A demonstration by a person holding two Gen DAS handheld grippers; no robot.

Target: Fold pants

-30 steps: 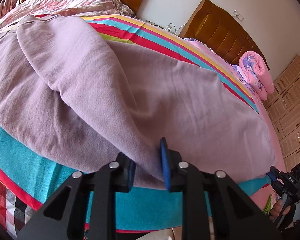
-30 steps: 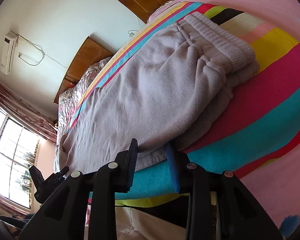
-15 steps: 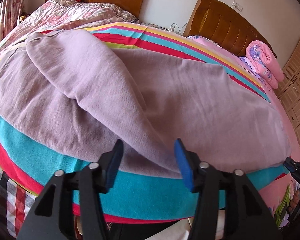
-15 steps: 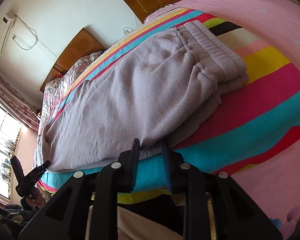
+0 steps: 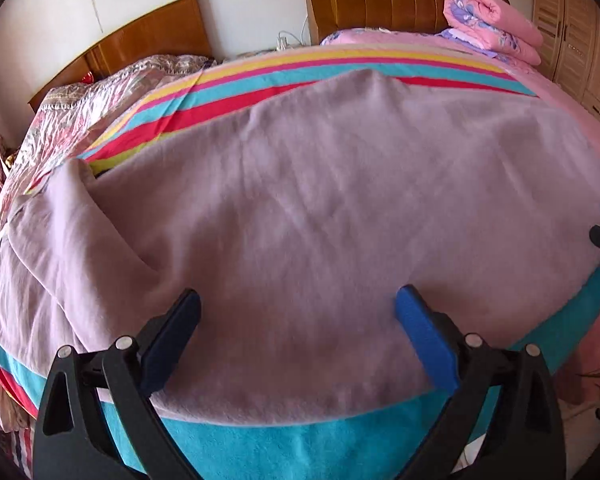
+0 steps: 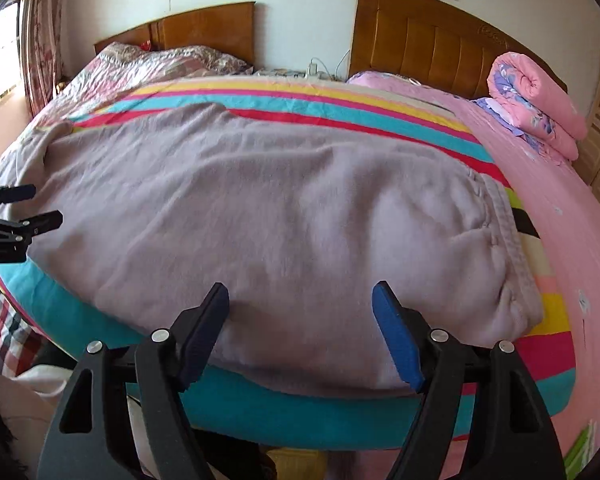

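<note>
The mauve knitted pants (image 6: pixel 260 208) lay flat across the frame centre on the striped multicolour blanket (image 6: pixel 340 108). Left gripper (image 5: pixel 296 320) and right gripper (image 6: pixel 300 312) had just opened wide, gripping nothing.

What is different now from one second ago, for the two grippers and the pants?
Both grippers let go. The left gripper and the right gripper were pinching the near edge of the pants; their jaws have just been opening and now stand wide, with nothing pressed between the pads. Both views also rolled to level. The pants stay flat on the striped blanket, waistband at the right.
</note>
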